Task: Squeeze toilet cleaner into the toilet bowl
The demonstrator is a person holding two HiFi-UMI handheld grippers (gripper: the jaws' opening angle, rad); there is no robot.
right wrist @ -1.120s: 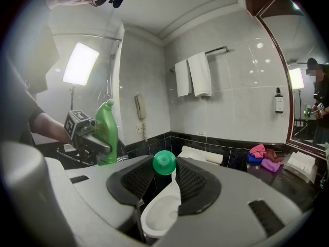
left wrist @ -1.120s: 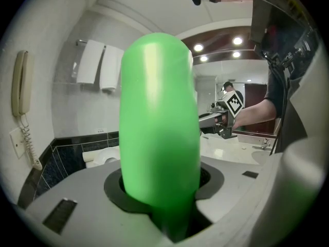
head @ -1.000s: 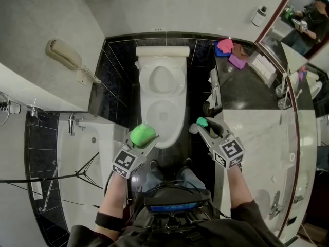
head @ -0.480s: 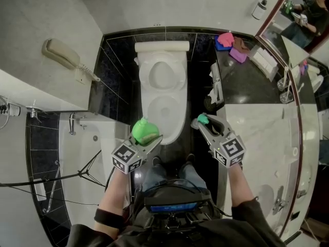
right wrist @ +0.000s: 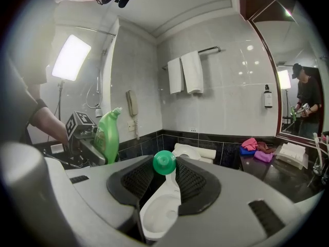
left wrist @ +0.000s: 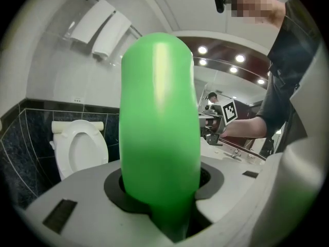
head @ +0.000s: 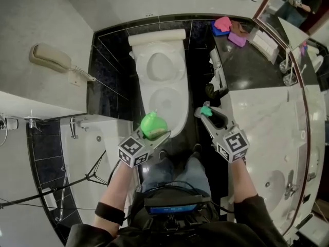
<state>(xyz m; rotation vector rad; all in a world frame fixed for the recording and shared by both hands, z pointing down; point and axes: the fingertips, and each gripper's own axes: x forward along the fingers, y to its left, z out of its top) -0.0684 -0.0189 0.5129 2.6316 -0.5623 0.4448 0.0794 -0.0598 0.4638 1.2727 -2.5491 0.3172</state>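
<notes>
Left claw (head: 157, 136) clamped on green plastic toilet-cleaner bottle (head: 152, 124), at near rim of white ceramic toilet bowl (head: 170, 98), right claw (head: 204, 113) pinching small round green cap (head: 206, 109), just right of that bowl

The black tiled floor (head: 110, 81) carries the white toilet (head: 162, 81) at 12 o'clock. At 1 o'clock, the dark table (head: 247, 68) holds a pink cloth (head: 223, 23) and a purple cloth (head: 237, 39).

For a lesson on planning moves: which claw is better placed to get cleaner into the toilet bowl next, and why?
Left. The left claw grips the green bottle near the toilet bowl; the right claw holds only the cap.
</notes>
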